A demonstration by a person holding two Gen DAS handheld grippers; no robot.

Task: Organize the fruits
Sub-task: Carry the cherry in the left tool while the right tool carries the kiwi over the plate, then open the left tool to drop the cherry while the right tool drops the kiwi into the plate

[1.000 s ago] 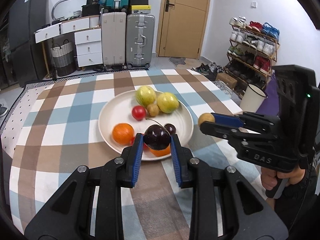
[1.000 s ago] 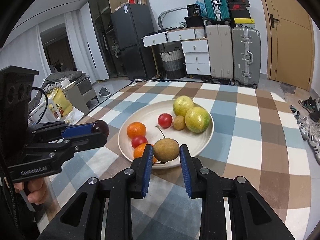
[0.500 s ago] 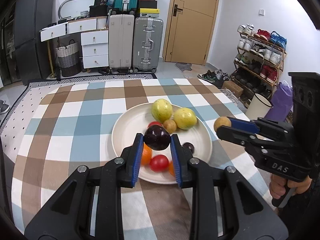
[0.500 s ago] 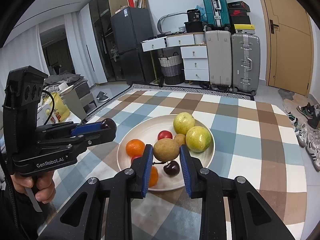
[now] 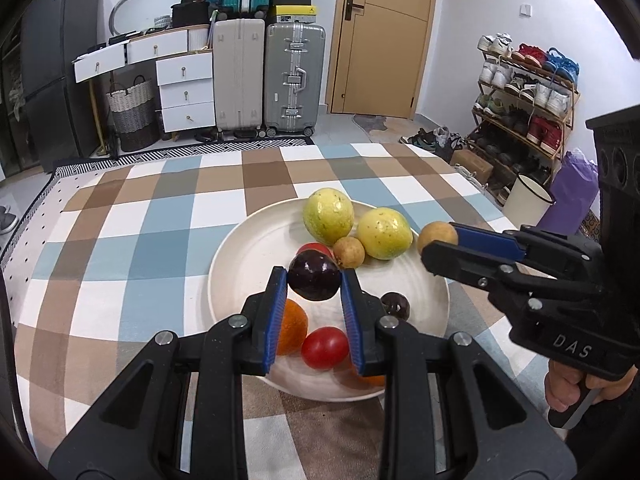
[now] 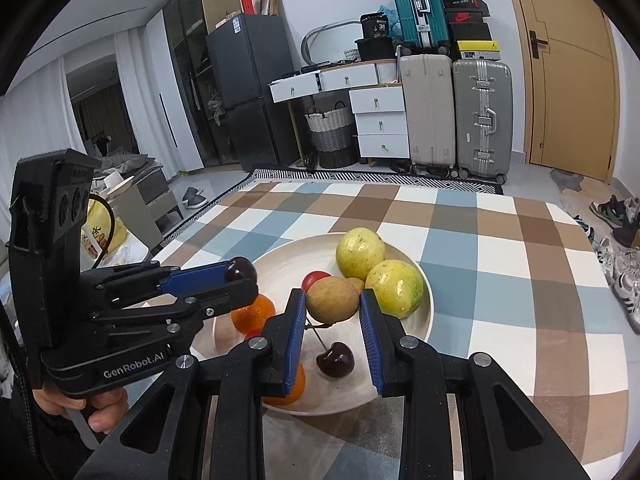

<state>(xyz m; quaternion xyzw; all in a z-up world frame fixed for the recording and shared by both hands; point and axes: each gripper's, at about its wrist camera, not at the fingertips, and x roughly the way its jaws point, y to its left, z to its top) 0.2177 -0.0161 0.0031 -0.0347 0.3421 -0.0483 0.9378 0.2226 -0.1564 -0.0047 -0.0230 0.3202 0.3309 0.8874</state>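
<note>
Orange [image 5: 294, 326] half behind left tool [image 5: 314, 286]

We see a table [image 5: 132, 240] under a brown, blue and white checked cloth [image 6: 500, 280], a cream plate [image 5: 248, 252] toward its near edge.

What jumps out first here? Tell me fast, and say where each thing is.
Each hand-held gripper holds a fruit above the cream plate: the left hand-held gripper clamps a dark purple fruit, the right hand-held gripper a brown round fruit. Two big yellow-green fruits sit at the plate's far side, and a stemmed cherry lies near its middle.
</note>
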